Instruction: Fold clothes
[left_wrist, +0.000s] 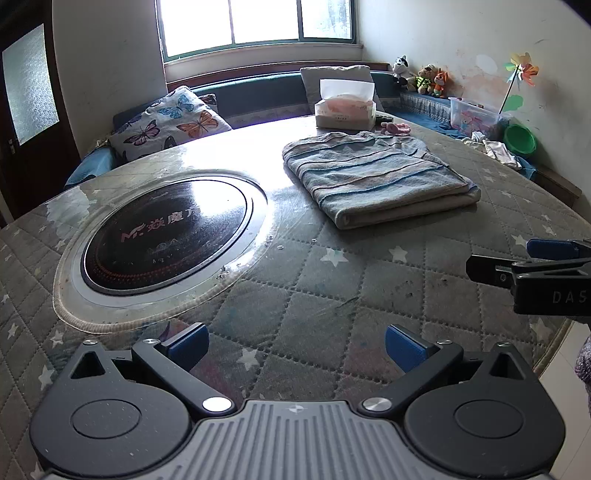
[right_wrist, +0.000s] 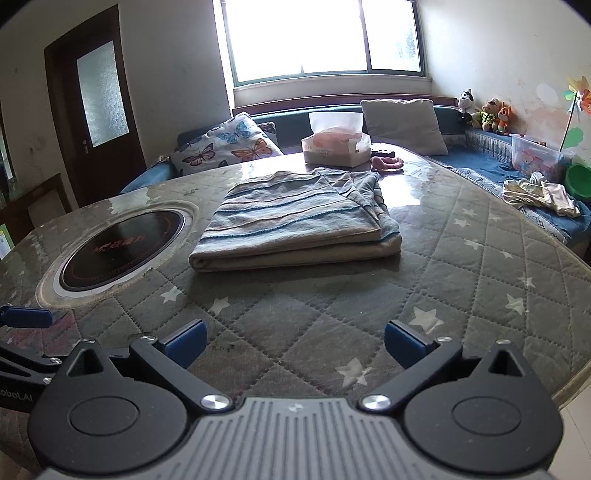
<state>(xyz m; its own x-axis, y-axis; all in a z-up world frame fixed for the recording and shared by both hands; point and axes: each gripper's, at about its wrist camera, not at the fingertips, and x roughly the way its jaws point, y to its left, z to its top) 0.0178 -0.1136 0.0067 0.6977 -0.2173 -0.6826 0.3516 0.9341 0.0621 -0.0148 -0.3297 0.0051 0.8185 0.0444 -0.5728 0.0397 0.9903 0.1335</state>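
On the quilted surface (right_wrist: 461, 266) the folded striped garment (right_wrist: 295, 229) lay ahead, long axis crosswise, nearer my right gripper (right_wrist: 294, 341) than my left gripper (left_wrist: 296, 345); both gaped wide, empty.

The right tongs (left_wrist: 532, 271) read "DAS"; the left tongs' (right_wrist: 22, 354) body, "obot.AI".

The left gripper (left_wrist: 293, 345) is being held wide open and empty above the quilted table (left_wrist: 332, 288), well short of the folded striped garment (left_wrist: 376, 177) lying beside the round cooktop (left_wrist: 164, 232).
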